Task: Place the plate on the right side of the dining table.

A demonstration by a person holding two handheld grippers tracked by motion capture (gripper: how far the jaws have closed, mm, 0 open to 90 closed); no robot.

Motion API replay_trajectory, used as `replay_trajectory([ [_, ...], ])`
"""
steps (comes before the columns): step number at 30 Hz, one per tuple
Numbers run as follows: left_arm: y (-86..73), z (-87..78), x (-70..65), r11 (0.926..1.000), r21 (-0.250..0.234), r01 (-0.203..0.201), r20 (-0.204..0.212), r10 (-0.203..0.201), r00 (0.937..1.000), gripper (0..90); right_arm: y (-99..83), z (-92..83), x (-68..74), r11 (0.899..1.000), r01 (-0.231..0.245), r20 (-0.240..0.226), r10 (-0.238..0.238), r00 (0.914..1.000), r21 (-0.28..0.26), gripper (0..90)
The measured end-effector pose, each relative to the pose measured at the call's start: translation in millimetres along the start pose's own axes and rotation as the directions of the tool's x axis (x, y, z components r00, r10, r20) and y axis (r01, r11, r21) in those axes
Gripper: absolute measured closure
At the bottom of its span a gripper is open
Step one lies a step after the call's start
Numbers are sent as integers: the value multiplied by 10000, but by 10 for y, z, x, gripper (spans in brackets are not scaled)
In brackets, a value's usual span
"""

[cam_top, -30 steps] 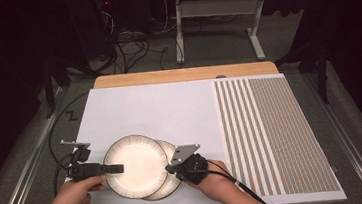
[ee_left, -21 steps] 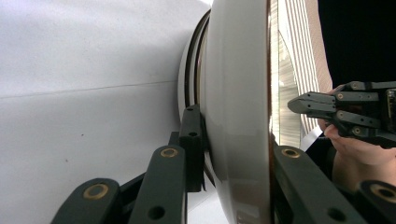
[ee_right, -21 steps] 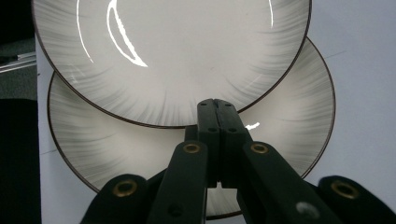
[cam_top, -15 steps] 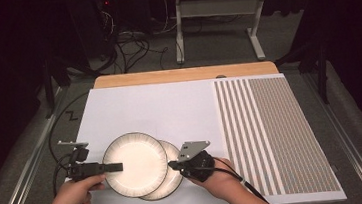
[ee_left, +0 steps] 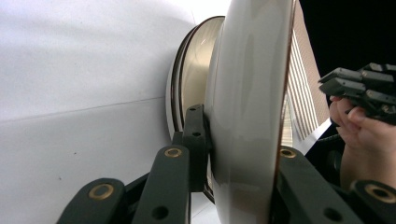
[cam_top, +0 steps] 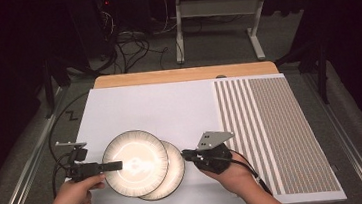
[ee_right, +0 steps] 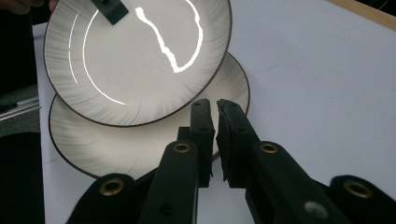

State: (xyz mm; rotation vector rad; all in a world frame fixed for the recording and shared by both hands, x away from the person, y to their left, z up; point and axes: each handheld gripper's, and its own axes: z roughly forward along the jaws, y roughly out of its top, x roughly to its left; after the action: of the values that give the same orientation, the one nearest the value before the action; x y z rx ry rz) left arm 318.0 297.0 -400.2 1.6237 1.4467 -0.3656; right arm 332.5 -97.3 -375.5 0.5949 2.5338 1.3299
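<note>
Two pale round plates with dark rims lie overlapped at the near left of the table. The upper plate (cam_top: 135, 162) (ee_right: 140, 60) rests partly over the lower plate (cam_top: 176, 171) (ee_right: 130, 144). My left gripper (cam_top: 115, 165) (ee_left: 233, 140) is shut on the upper plate's left rim, one finger (ee_left: 196, 126) under it and one on top. In the left gripper view the upper plate (ee_left: 247, 107) stands edge-on, with the lower plate (ee_left: 196, 70) behind it. My right gripper (cam_top: 187, 155) (ee_right: 215, 109) is shut and holds nothing. It hovers just off the lower plate's right rim, pointing at the plates.
A white sheet (cam_top: 169, 108) covers most of the table. A striped and dotted mat (cam_top: 271, 123) fills its right part. A wooden edge (cam_top: 181, 75) runs along the far side. Cables (cam_top: 128, 42) and a desk frame (cam_top: 210, 8) sit on the floor beyond.
My right gripper has drawn back to the right and a little up, off the lower plate's rim. The left gripper and the upper plate have stayed put.
</note>
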Motion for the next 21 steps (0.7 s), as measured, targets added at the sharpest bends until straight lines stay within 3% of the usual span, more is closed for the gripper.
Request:
replay_trajectory([
  [10,-19,-7,-18,9966,-549,-607,-116,601,9981,775,-104,-183,-121,9994,-258,568,270,9980,-214,743],
  [21,-42,22,-29,9814,-1245,-1461,-268,1439,9892,776,-281,-454,-254,9943,-850,1005,912,9907,-644,584],
])
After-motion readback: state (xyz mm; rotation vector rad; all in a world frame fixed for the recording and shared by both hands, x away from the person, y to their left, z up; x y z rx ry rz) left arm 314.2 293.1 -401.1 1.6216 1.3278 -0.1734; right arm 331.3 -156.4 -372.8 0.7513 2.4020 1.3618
